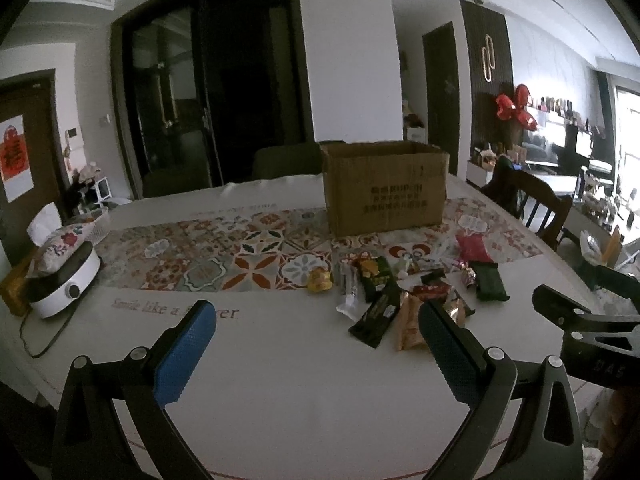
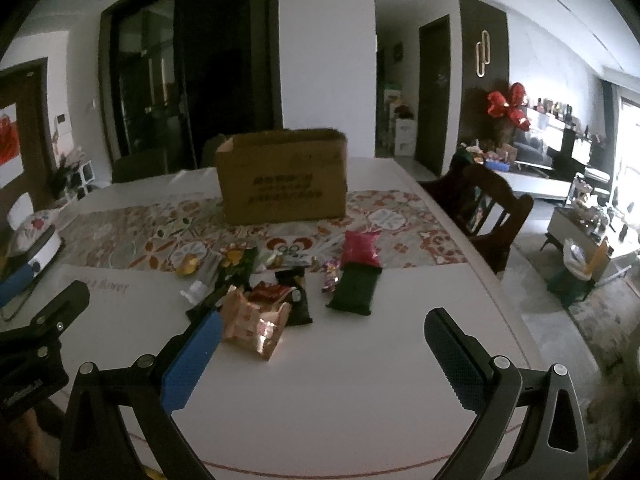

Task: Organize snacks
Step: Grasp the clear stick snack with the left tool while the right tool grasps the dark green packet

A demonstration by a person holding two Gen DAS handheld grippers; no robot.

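Both hand-held grippers, left (image 1: 316, 332) and right (image 2: 322, 340), gape empty before one cardboard box (image 1: 386, 188).

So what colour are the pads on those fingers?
Blue pads on black arms; the right wrist view shows them best.

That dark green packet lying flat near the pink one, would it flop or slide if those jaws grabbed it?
The dark green packet looks soft and pillow-like, so it would probably sag. Its wrapper may slip on the smooth white tablecloth. It is probably light.
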